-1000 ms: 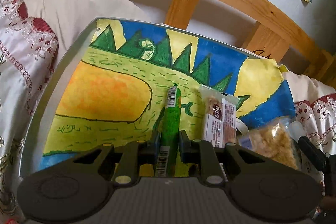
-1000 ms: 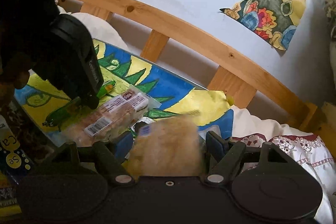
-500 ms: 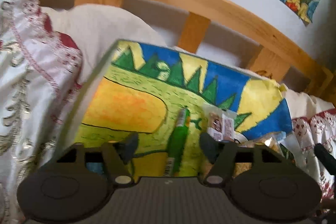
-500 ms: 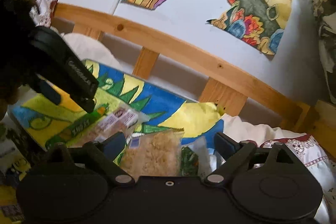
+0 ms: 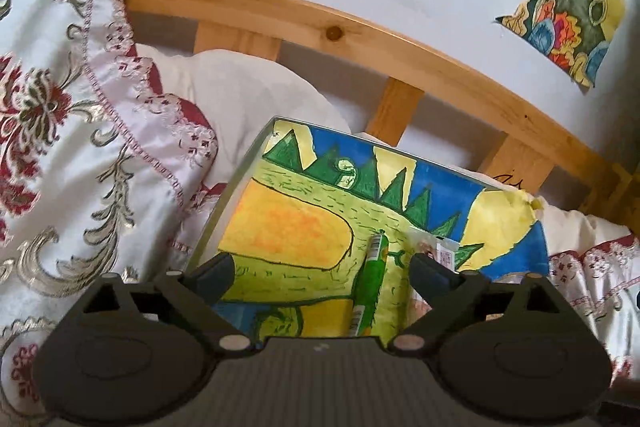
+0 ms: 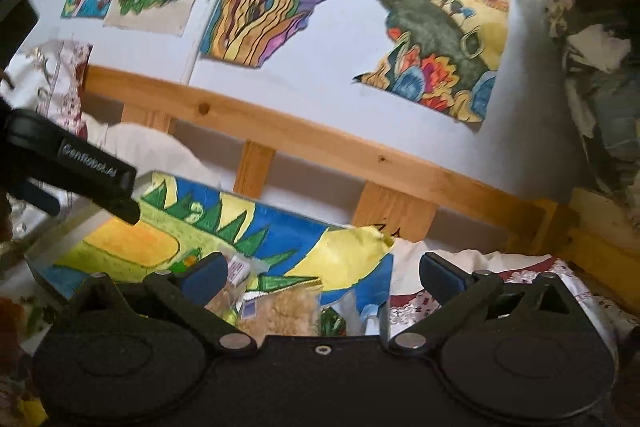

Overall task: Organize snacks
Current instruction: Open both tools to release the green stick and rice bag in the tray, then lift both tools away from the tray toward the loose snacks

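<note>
Hovering with jaws spread wide and empty, the left gripper (image 5: pixel 322 273) sits just above the green snack stick (image 5: pixel 370 277), which lies flat on the painted board (image 5: pixel 280 231), near its front edge. It looks light, slim and slick in its wrapper, so pinch across the middle. The right gripper (image 6: pixel 322 269) gapes empty too, over the clear bag of crumbly snack (image 6: pixel 286 311) at the board's front right corner: soft and crushable, probably best taken by the top seam, though blur hides it.
</note>
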Demonstrator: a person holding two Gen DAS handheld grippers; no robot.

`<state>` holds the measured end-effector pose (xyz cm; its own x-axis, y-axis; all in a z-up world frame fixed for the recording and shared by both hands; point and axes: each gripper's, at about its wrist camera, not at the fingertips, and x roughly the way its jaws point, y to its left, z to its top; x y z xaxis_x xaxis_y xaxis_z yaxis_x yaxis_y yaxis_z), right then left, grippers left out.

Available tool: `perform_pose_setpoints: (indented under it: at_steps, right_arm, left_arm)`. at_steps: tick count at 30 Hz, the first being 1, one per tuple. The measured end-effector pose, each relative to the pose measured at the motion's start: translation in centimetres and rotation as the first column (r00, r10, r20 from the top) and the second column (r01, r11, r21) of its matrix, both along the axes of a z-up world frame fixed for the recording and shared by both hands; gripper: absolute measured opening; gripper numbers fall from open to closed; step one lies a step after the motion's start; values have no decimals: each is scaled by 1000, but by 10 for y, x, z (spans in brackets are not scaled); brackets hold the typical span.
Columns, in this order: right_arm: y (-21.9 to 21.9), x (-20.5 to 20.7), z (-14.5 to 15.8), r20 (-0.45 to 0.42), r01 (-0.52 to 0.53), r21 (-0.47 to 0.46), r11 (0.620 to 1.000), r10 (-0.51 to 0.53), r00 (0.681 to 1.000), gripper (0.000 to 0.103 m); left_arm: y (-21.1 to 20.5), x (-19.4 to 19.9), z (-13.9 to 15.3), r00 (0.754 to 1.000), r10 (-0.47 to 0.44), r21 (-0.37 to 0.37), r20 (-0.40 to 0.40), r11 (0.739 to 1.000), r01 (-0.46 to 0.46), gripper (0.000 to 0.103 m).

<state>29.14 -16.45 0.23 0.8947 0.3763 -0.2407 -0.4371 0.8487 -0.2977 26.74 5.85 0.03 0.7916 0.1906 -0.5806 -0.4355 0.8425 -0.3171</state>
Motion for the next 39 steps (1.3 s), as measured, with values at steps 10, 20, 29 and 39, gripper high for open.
perform_pose_setpoints:
  at_steps: [10, 20, 29, 39]
  right_arm:
    - [-21, -25, 21, 19, 27, 86, 996, -29, 999, 102]
    - [-32, -50, 32, 58, 4, 149, 989, -13, 998, 102]
    - [-44, -71, 35, 63, 0, 180, 984, -12, 998, 102]
    - [-65, -93, 29, 41, 16, 169, 985, -23, 999, 102]
  left_arm:
    - [-13, -43, 20, 998, -7, 66, 68, 998, 2, 102]
    - [-34, -81, 30, 991, 89, 65, 99, 993, -96, 102]
    - [-52, -110, 33, 991, 117, 119, 62, 985, -123, 102]
    - [-71, -134, 36, 996, 52, 201, 67, 977, -65, 102]
